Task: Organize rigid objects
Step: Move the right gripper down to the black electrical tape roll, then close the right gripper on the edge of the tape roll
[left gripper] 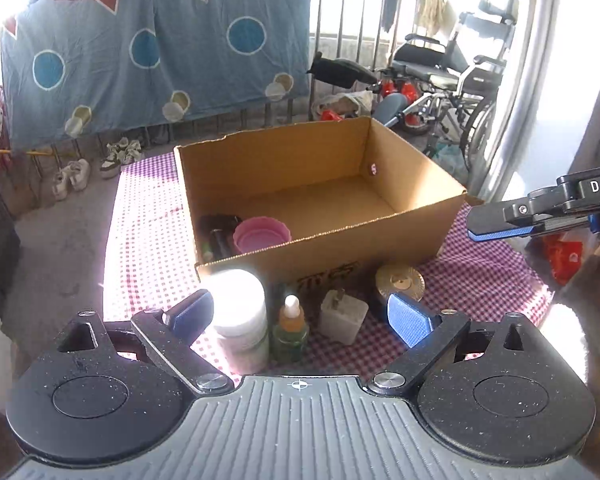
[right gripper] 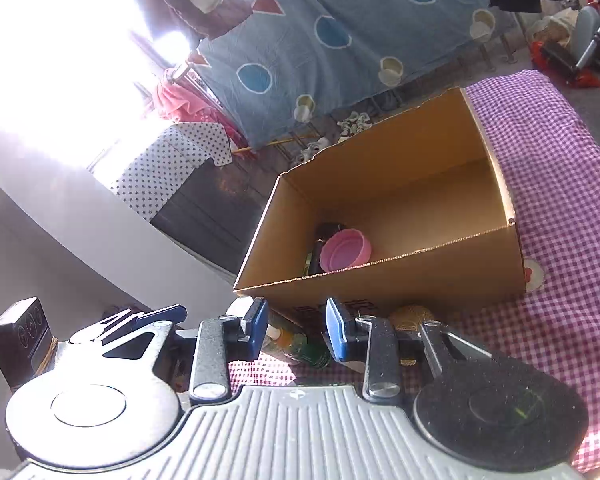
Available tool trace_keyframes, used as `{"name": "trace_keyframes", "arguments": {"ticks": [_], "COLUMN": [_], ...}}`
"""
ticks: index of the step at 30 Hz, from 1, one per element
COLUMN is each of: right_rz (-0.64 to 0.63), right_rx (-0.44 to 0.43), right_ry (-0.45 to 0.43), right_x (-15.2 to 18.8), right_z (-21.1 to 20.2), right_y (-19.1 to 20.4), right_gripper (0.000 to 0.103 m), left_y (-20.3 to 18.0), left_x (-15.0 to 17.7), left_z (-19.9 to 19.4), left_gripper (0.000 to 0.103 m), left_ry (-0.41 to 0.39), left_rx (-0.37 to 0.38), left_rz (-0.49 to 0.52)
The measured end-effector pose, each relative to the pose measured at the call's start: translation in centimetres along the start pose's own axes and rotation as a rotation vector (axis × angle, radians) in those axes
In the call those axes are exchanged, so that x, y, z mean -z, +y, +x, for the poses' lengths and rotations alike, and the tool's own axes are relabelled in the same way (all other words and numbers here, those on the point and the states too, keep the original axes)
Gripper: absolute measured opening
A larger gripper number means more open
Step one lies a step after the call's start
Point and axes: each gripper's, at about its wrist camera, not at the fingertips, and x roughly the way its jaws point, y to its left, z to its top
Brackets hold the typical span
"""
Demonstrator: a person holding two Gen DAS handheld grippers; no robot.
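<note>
The left claw (left gripper: 300,316) stands wide, with nothing gripped; its blue pads flank a row of items on the checked tablecloth (left gripper: 148,240) without touching them. The right claw (right gripper: 297,330) stands at a narrower gap, also with nothing pressed between its pads. A cardboard box (left gripper: 380,240) sits open on the table. In its near left corner lie a pink bowl (left gripper: 262,234) and, beside it, some dark items too shadowed to identify. In front of the box, on the cloth, stand a white jar (left gripper: 240,312), a small green dropper bottle (left gripper: 291,330), a white plug adapter (left gripper: 344,314) and a round brass-coloured lid (left gripper: 400,282), close together. In the left wrist view the right claw enters from the right edge, above the cloth beside the box.
</note>
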Motion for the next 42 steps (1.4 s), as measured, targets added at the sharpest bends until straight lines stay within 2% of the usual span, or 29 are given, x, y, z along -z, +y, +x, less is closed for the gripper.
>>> {"name": "trace_keyframes", "arguments": {"ticks": [5,12,18,24,27,31,42], "right_rz": [0.041,-0.062,-0.119,-0.147,-0.154,-0.148,-0.132], "right_rx": [0.026,0.105,0.136,0.142,0.141,0.145,0.179], "right_ry": [0.018,0.109,0.133,0.166,0.181,0.199,0.185], "right_x": [4.1,7.3,7.8,7.8,7.9,8.0,7.7], "right_z": [2.2,6.8,9.1,10.8,11.6,12.5,11.2], "right_y": [-0.3,1.9,3.0,2.9,2.8,2.4,0.9], "right_gripper": [0.049,0.049,0.048,0.04,0.036,0.028,0.026], "left_y": [-0.3,-1.9,-2.3,-2.0,-1.7,-2.0,-3.9], "left_x": [3.6,5.7,6.8,7.1,7.3,7.4,6.8], "left_z": [2.1,5.0,6.4,7.4,7.5,7.7,8.5], "left_gripper": [0.094,0.093,0.081,0.07,0.065,0.065,0.064], "left_ry": [0.068,0.133,0.14,0.161,0.166,0.161,0.145], "left_rx": [0.003,-0.005,-0.057,-0.068,-0.045,-0.05,-0.017], "left_rz": [-0.034,-0.013,0.034,0.031,0.02,0.029,0.072]}}
